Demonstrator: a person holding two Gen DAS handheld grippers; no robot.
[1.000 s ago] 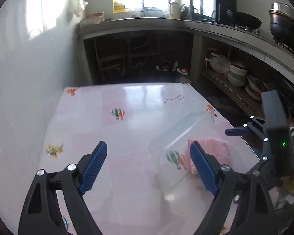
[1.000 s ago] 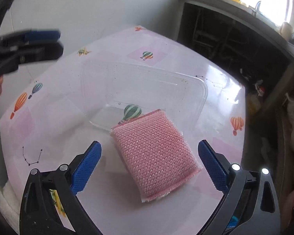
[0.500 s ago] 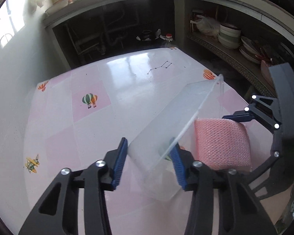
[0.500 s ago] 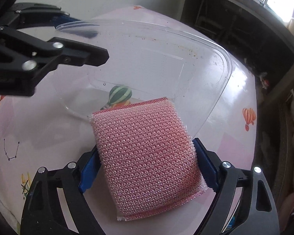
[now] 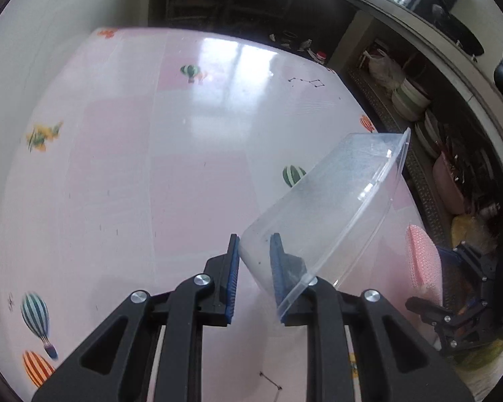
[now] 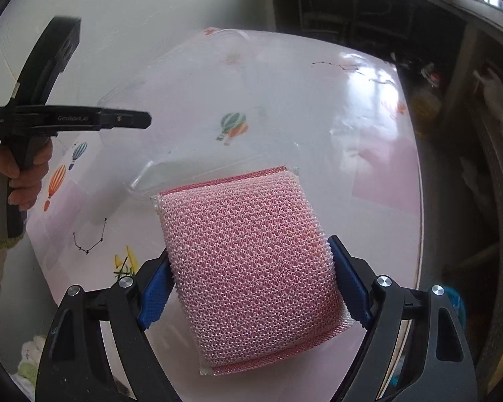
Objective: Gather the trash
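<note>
- Left gripper (image 5: 253,269): jaws narrow, having just been closing; the wall of a clear plastic container (image 5: 335,207) stands between the blue pads (image 5: 232,278), one pad outside the wall and one inside, pressing on it. The container is tilted, its rim raised toward the upper right, its lower corner at the pads.
- Left gripper, pose: pointed steeply down at the pink tablecloth (image 5: 171,174); in the right wrist view it appears side-on at the left edge, its grip wrapped by a hand (image 6: 20,174) with a knitted cuff below.
- Right gripper (image 6: 251,288): jaws wide and clamped on a pink mesh scouring sponge (image 6: 251,268); both blue pads bear against the sponge's two sides. The sponge's far edge lies just beside the container's near wall.
- Right gripper, pose: angled downward over the table's near edge; in the left wrist view only a strip of sponge and black linkage show at the right edge.
- Table setting: balloon-printed cloth; dark shelves with stacked bowls (image 5: 412,100) beyond.
</note>
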